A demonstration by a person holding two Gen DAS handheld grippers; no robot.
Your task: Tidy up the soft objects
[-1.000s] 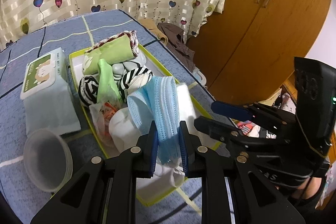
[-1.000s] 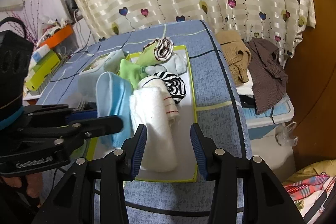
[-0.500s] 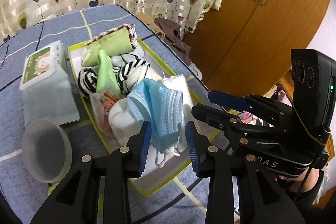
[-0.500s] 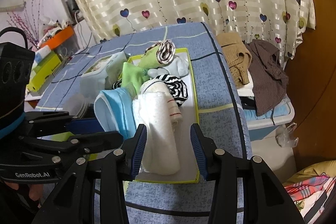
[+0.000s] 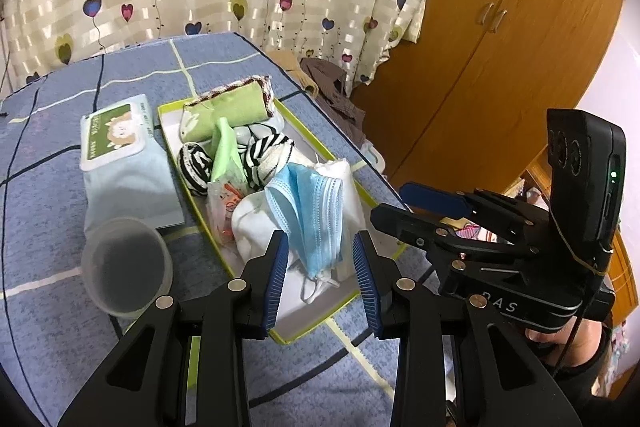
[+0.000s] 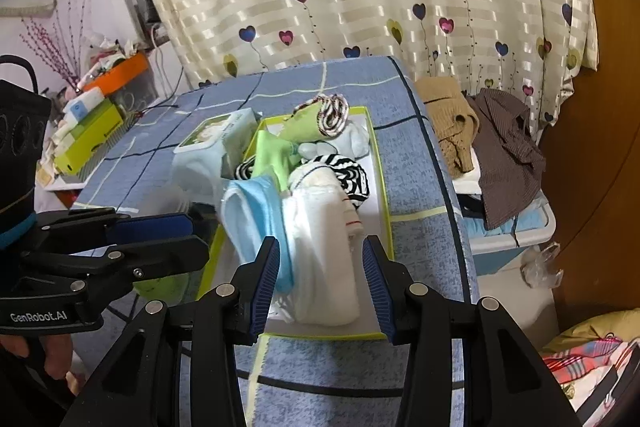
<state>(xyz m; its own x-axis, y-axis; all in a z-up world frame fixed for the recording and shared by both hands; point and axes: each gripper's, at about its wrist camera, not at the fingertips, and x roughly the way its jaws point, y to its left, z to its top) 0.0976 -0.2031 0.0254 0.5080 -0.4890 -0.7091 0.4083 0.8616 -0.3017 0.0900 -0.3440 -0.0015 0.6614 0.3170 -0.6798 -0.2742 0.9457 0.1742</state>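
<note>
A yellow-rimmed white tray (image 5: pixel 316 323) on the blue table holds soft things: a blue face mask (image 5: pixel 316 211) draped over a white rolled towel (image 5: pixel 256 223), striped socks (image 5: pixel 268 155), green cloths (image 5: pixel 228 107). My left gripper (image 5: pixel 322 281) is open and empty, just in front of the mask. My right gripper (image 6: pixel 320 279) is open and empty, hovering before the white towel (image 6: pixel 324 267) and the mask (image 6: pixel 260 211) at the tray's near end (image 6: pixel 320 335).
A wet-wipes pack (image 5: pixel 116 135) on a pale blue cloth (image 5: pixel 128 187) lies left of the tray, a clear plastic cup (image 5: pixel 126 267) near it. Clothes (image 6: pixel 500 143) lie in a bin beyond the table's right edge. A wooden wardrobe (image 5: pixel 500 39) stands right.
My left gripper opened and let go of the blue mask, which now rests on the towel in the tray. Both grippers pulled back slightly.
</note>
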